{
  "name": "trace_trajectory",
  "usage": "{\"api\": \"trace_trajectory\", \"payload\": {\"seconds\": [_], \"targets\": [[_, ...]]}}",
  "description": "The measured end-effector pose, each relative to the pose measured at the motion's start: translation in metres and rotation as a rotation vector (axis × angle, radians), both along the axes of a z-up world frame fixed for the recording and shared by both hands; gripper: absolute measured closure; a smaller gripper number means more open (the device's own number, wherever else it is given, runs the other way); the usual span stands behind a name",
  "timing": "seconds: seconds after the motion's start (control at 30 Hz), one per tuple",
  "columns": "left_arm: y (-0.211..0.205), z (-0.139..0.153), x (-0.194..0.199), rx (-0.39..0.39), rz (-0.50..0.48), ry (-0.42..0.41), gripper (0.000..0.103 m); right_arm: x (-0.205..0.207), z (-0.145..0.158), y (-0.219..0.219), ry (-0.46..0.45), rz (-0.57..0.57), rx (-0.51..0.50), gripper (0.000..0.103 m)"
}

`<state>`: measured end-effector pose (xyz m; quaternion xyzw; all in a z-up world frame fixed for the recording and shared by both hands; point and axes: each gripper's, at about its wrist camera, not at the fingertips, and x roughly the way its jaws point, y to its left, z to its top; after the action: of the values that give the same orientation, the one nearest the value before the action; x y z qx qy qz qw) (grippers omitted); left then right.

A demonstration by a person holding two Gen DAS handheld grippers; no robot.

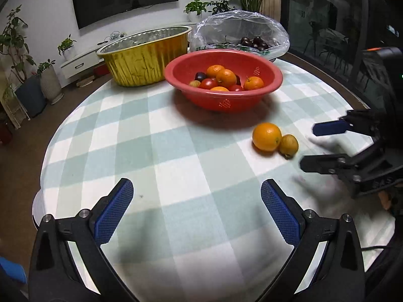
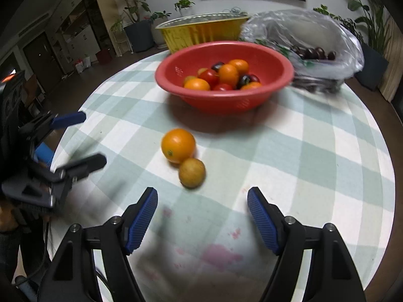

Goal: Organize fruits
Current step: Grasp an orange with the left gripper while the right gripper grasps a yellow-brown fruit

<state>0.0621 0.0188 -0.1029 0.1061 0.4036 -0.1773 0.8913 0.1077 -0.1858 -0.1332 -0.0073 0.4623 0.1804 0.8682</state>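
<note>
While loose on cloth: round orange fruit (image 2: 178, 145) touching small yellow-brown fruit (image 2: 192, 173)
Left gripper (image 1: 197, 194): spread wide, holding nothing
Right gripper (image 2: 202, 201): spread wide, holding nothing

Red bowl (image 1: 224, 100), gold foil tub (image 1: 143, 58), orange fruit (image 1: 267, 136), green-and-white checked tablecloth (image 1: 176, 151)

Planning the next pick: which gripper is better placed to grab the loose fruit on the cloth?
Right. The right gripper is open, with the small yellow-brown fruit just ahead of its fingers; the left gripper faces bare cloth.
</note>
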Motion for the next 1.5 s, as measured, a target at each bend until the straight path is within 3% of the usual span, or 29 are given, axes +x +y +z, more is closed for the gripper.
{"api": "trace_trajectory", "payload": {"seconds": [0.13,0.33,0.67,0.9,1.13,1.5], "targets": [[-0.001,0.000,0.004,0.007,-0.001,0.034,0.000,0.008,-0.003,0.006,0.003,0.021,-0.021,0.027],[-0.012,-0.004,0.016,0.018,-0.032,0.090,0.000,0.019,-0.012,0.010,0.033,0.030,-0.045,0.039],[-0.021,-0.003,0.038,-0.002,-0.071,0.104,0.000,0.022,-0.009,0.014,0.021,0.076,-0.087,0.061],[-0.025,-0.007,0.045,0.009,-0.082,0.117,0.000,0.024,-0.011,0.020,0.017,0.099,-0.117,0.062],[-0.041,-0.007,0.053,0.017,-0.130,0.112,0.000,0.025,-0.009,0.020,0.019,0.113,-0.112,0.074],[-0.076,-0.017,0.067,0.035,-0.217,0.132,0.000,0.010,-0.002,-0.003,0.032,0.067,-0.049,0.074]]}}
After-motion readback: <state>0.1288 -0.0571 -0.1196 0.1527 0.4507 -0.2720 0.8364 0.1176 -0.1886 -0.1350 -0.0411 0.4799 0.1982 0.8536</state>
